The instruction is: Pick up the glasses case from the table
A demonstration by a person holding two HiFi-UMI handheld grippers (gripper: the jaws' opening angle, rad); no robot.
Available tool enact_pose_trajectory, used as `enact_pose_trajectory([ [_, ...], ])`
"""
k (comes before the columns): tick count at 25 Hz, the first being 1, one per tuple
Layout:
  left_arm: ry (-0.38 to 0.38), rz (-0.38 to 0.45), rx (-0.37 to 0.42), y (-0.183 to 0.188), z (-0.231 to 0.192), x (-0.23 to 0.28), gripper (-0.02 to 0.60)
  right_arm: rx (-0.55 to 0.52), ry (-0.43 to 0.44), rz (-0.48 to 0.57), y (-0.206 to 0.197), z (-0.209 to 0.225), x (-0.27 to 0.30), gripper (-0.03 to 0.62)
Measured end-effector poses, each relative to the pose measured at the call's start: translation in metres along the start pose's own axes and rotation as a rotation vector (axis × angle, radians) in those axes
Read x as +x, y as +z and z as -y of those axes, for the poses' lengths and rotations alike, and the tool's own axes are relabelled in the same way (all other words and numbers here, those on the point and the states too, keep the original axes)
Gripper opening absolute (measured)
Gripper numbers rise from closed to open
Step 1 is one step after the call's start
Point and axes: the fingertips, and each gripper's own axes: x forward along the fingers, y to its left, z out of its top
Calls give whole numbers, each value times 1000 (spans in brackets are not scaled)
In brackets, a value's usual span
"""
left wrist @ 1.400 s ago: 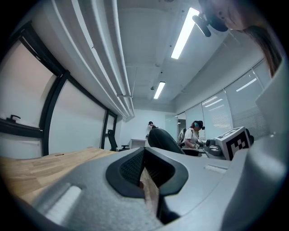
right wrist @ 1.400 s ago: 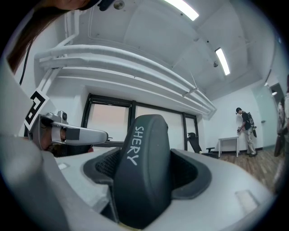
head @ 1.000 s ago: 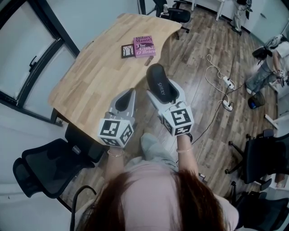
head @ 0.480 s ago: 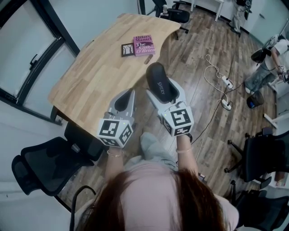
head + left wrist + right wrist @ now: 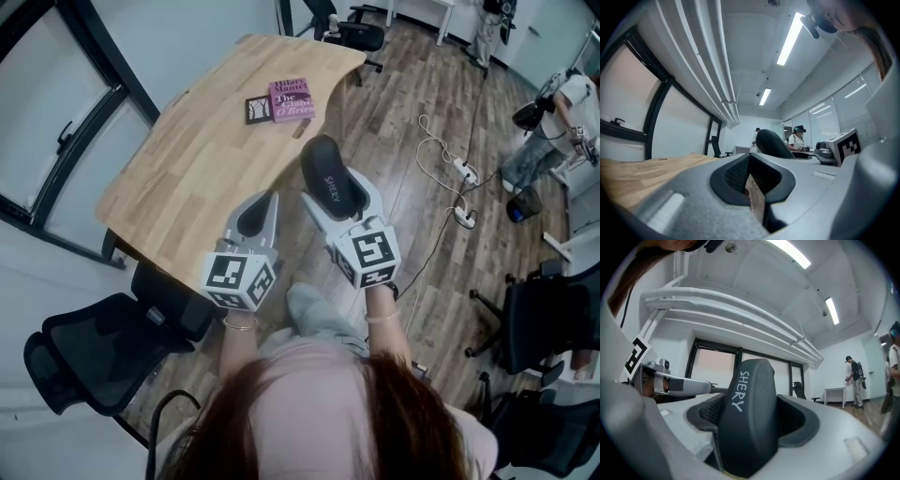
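A black glasses case [image 5: 330, 176] marked "SHERY" is held up off the wooden table [image 5: 187, 169], over the table's near edge and the floor. My right gripper [image 5: 335, 194] is shut on it, and the case [image 5: 749, 413] stands upright between the jaws in the right gripper view. My left gripper [image 5: 255, 214] hovers beside it to the left, shut with nothing in it. In the left gripper view only a thin slit shows between the left gripper's [image 5: 751, 183] pads, and the case [image 5: 771, 143] rises to the right.
A pink book [image 5: 291, 97] and a small black book [image 5: 258, 109] lie at the table's far end, with a small brown object [image 5: 300, 129] near them. A black office chair [image 5: 94, 347] stands at lower left. Cables [image 5: 450, 159] trail over the floor at right, near a person [image 5: 553, 122].
Both grippers and the case keep the same pose. The head view has shifted a little, so the table and books sit slightly further left and up.
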Motion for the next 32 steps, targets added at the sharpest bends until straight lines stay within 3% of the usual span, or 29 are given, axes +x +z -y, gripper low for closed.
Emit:
enact_pose_trajectory([
  [32, -36, 22, -13, 7, -3, 12, 8, -13, 11, 7, 9, -6, 6, 347],
])
